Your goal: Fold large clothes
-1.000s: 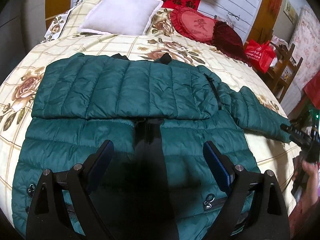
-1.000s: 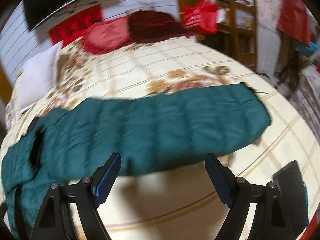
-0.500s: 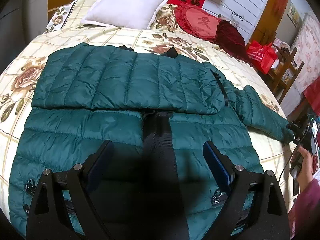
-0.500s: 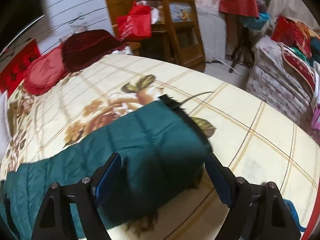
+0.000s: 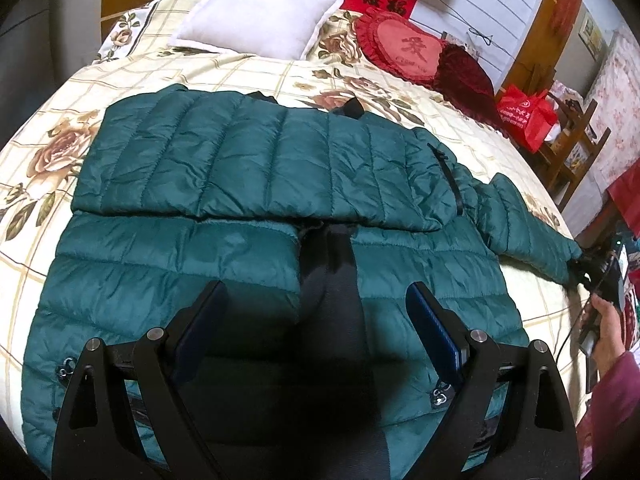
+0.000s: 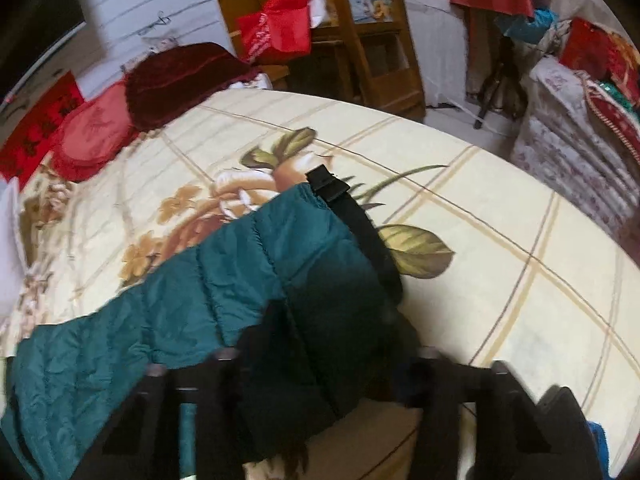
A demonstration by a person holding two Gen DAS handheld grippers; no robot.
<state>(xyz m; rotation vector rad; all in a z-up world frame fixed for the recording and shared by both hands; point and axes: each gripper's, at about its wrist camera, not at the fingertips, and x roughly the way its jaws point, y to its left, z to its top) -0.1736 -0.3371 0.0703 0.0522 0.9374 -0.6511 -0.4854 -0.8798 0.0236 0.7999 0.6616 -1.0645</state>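
Note:
A dark green quilted jacket (image 5: pixel 256 168) lies flat on the floral bed, one sleeve folded across its chest, the other sleeve (image 5: pixel 532 232) stretched to the right. My left gripper (image 5: pixel 316 324) is open and empty above the jacket's lower front and black zipper band. My right gripper (image 5: pixel 596 272) is at the cuff of the stretched sleeve. In the right wrist view the sleeve end (image 6: pixel 304 264) with its black cuff (image 6: pixel 352 216) lies between the blurred fingers (image 6: pixel 264 332), which have closed in on it.
A white pillow (image 5: pixel 260 12), a red heart cushion (image 5: pixel 404 52) and a dark red cushion (image 5: pixel 464 72) lie at the bed's head. A red bag (image 5: pixel 524 116) and wooden chair (image 6: pixel 372 40) stand beside the bed. A sofa (image 6: pixel 576 132) is at right.
My right gripper has moved along the sleeve to its cuff and its fingers have closed in around the sleeve end. My left gripper has risen slightly, still open.

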